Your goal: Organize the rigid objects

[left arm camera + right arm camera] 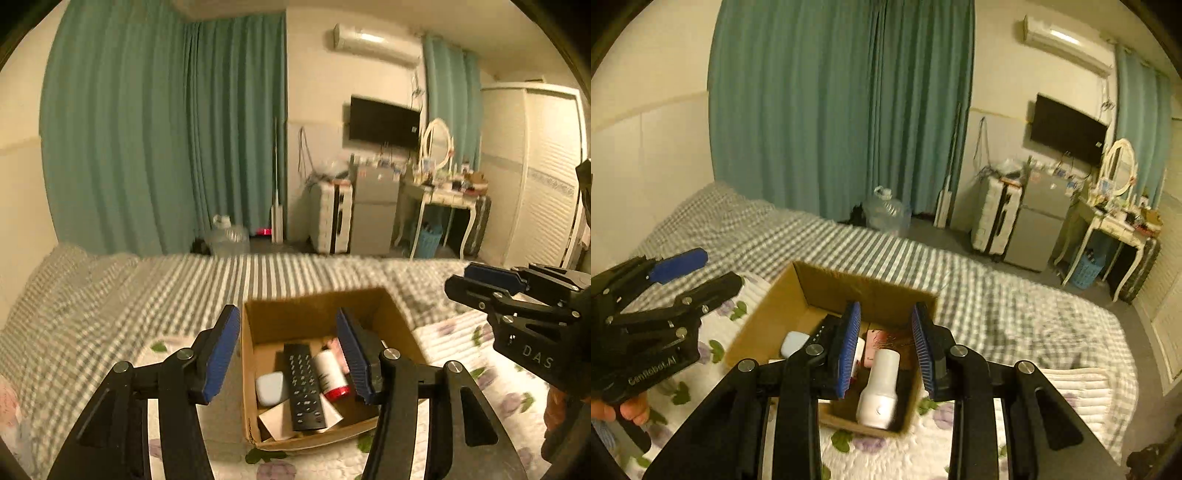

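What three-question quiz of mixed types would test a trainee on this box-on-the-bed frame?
1. True or false: the left tool is shut on the black remote.
2. Which item lies closest under the right tool? A) white bottle B) pale blue case C) pink item
3. Fill in: the cardboard box rests on a ____.

Key
1. False. Its jaws are open and hold nothing; the remote lies in the box.
2. A.
3. Bed, on the floral quilt.
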Demonstrator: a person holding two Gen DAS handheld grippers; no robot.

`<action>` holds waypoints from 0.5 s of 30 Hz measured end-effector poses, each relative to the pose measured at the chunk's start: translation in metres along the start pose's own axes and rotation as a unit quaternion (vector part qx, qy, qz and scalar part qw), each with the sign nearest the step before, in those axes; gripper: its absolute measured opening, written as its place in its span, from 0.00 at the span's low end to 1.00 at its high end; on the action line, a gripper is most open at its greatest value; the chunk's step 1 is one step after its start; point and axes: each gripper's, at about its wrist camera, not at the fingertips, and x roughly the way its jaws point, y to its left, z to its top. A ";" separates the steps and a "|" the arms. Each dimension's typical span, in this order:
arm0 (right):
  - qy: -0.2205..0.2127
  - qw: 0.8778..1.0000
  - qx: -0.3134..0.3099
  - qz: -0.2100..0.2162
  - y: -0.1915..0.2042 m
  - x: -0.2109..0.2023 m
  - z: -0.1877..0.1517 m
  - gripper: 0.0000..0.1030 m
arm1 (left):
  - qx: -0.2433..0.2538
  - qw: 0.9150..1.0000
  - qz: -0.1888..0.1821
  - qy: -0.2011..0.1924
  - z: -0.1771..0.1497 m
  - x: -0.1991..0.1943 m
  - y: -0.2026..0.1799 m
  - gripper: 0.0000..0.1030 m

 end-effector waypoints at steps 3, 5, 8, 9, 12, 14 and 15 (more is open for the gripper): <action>-0.026 1.000 0.008 -0.011 -0.002 -0.042 0.008 0.43 | 0.004 0.999 -0.004 -0.032 0.014 -0.041 -0.007 0.59; -0.044 0.999 0.012 -0.020 -0.003 -0.070 0.012 0.53 | 0.009 0.998 -0.005 -0.056 0.023 -0.068 -0.011 0.62; -0.064 0.997 0.017 -0.024 -0.003 -0.104 0.014 0.55 | 0.015 0.996 -0.003 -0.087 0.031 -0.104 -0.017 0.65; -0.071 0.997 0.021 -0.027 -0.002 -0.113 0.013 0.60 | 0.015 0.995 -0.003 -0.095 0.032 -0.113 -0.017 0.66; -0.092 0.995 0.031 -0.032 0.000 -0.139 0.009 0.72 | 0.001 0.992 -0.001 -0.123 0.033 -0.141 -0.016 0.68; -0.100 0.994 0.031 -0.034 0.004 -0.150 0.005 0.73 | -0.011 0.990 0.005 -0.143 0.029 -0.158 -0.014 0.71; -0.105 0.993 0.032 -0.034 0.004 -0.155 0.002 0.75 | -0.010 0.989 0.007 -0.147 0.027 -0.163 -0.014 0.71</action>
